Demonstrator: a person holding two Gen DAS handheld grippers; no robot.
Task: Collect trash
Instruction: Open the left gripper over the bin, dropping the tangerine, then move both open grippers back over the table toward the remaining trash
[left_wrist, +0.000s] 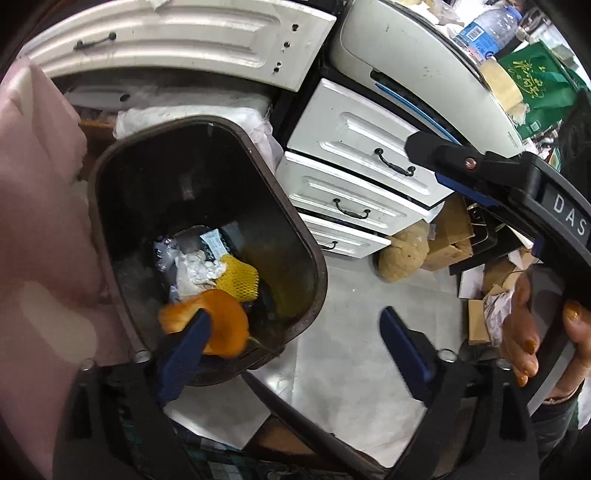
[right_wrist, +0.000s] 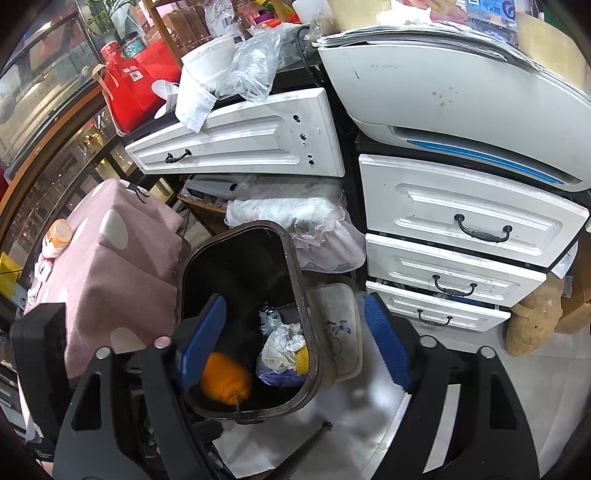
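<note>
A dark brown trash bin (left_wrist: 295, 229) (right_wrist: 295, 266) stands on the floor. An orange peel (left_wrist: 221, 325) (right_wrist: 225, 382), blurred, is in mid-air at the bin's near rim, just off my left gripper's left finger. Inside the bin lie crumpled white paper (left_wrist: 195, 271) (right_wrist: 284, 343) and yellow foam netting (left_wrist: 238, 275) (right_wrist: 303, 356). My left gripper (left_wrist: 295, 339) is open and empty over the bin's near edge. My right gripper (right_wrist: 295, 343) is open and empty above the bin; it also shows at the right of the left wrist view (left_wrist: 461, 173).
White drawers (left_wrist: 354, 177) (right_wrist: 461, 236) stand right of the bin under a white printer (right_wrist: 443, 96). A pink cloth-covered surface (right_wrist: 122, 258) is left of it. Cardboard boxes (left_wrist: 450, 229) and a tan sack (left_wrist: 404, 254) (right_wrist: 532, 325) sit on the tiled floor at right.
</note>
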